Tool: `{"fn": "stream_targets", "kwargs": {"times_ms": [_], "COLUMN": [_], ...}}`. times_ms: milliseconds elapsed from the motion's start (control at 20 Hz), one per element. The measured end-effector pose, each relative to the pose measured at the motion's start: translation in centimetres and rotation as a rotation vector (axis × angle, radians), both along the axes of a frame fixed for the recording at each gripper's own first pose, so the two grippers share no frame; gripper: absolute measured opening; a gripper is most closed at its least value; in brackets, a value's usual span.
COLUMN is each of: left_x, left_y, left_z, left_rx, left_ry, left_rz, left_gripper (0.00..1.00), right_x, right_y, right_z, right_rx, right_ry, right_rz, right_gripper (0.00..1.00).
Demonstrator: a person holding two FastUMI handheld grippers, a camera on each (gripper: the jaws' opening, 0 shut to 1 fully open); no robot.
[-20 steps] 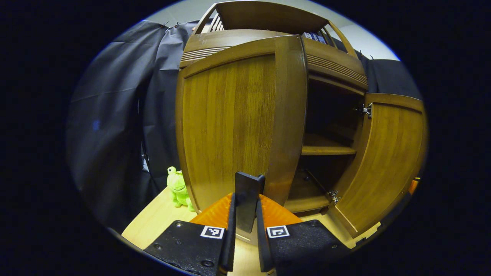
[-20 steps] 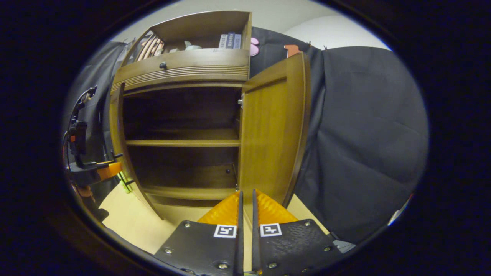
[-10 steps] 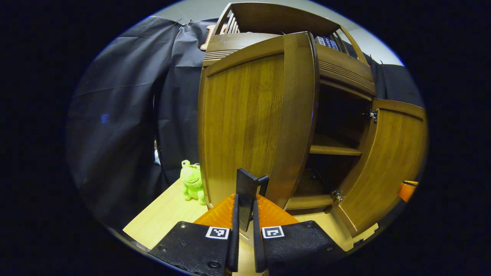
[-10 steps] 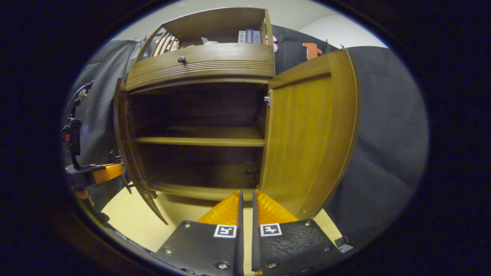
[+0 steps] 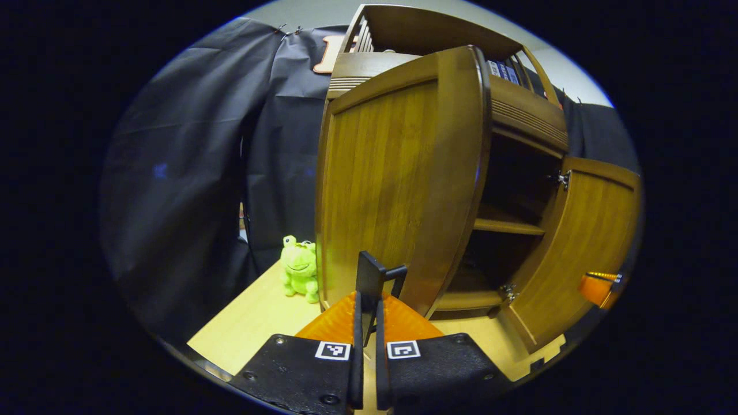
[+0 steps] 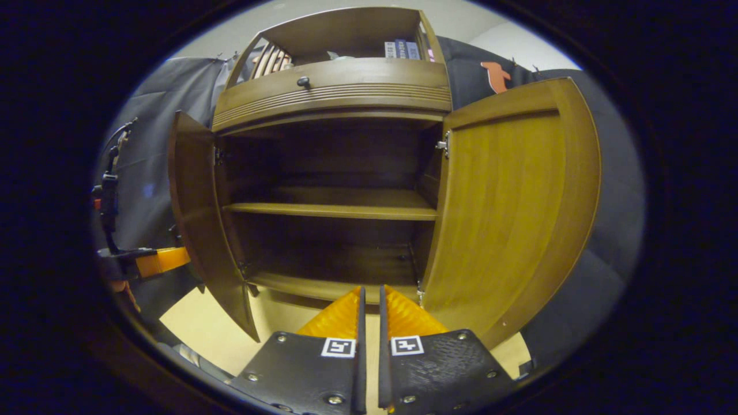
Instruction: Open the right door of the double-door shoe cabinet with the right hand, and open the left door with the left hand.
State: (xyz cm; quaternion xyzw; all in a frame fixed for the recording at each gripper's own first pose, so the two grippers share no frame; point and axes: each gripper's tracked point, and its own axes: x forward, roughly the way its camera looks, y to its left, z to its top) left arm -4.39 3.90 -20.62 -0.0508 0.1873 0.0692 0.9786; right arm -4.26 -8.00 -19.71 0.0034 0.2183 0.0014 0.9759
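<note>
Left tongs [image 5: 366,323] clamped on dark door handle [image 5: 372,276] of brown wooden left door [image 5: 398,178]; follow hinge arc. Right tongs [image 6: 369,323] closed, empty.

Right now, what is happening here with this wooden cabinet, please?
A person holds a gripper in each hand before the brown wooden double-door shoe cabinet, which stands on a light wooden table. Both doors stand open: the left door and the right door. The left gripper has its jaws closed on the left door's dark handle. The right gripper is shut and holds nothing. A small green plush frog sits beside the cabinet.
</note>
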Motion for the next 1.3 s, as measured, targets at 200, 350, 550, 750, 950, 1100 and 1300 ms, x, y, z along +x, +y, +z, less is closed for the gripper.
{"fn": "stream_targets", "kwargs": {"times_ms": [200,350,550,750,950,1100,1300], "left_x": [-0.9,-1.9,-3.2,-3.7,-4.3,-4.8,-5.8], "left_y": [1.5,4.2,6.6,9.3,11.1,11.8,13.4], "left_z": [0.1,0.3,0.5,0.8,1.1,1.4,3.0], "left_rx": [-0.006,0.051,0.035,0.038,0.066,0.068,0.07], "left_ry": [0.004,-0.002,-0.015,-0.015,-0.019,-0.027,-0.068], "left_rz": [0.031,0.084,0.09,0.075,0.072,0.091,0.153], "left_gripper": [0.06,0.01,0.01,0.01,0.01,0.0,0.01], "right_x": [0.4,0.6,0.9,1.2,1.4,1.4,1.5], "right_y": [1.0,1.7,3.1,4.8,6.1,6.4,6.3], "right_z": [-0.3,-0.3,-0.5,-0.4,-0.5,-0.8,-0.9], "right_rx": [0.016,0.026,0.033,0.037,0.042,0.043,0.049], "right_ry": [0.006,0.009,0.015,0.014,0.018,0.023,0.026], "right_rz": [0.018,0.029,0.062,0.101,0.128,0.136,0.137], "right_gripper": [0.08,0.08,0.08,0.08,0.08,0.08,0.09]}}
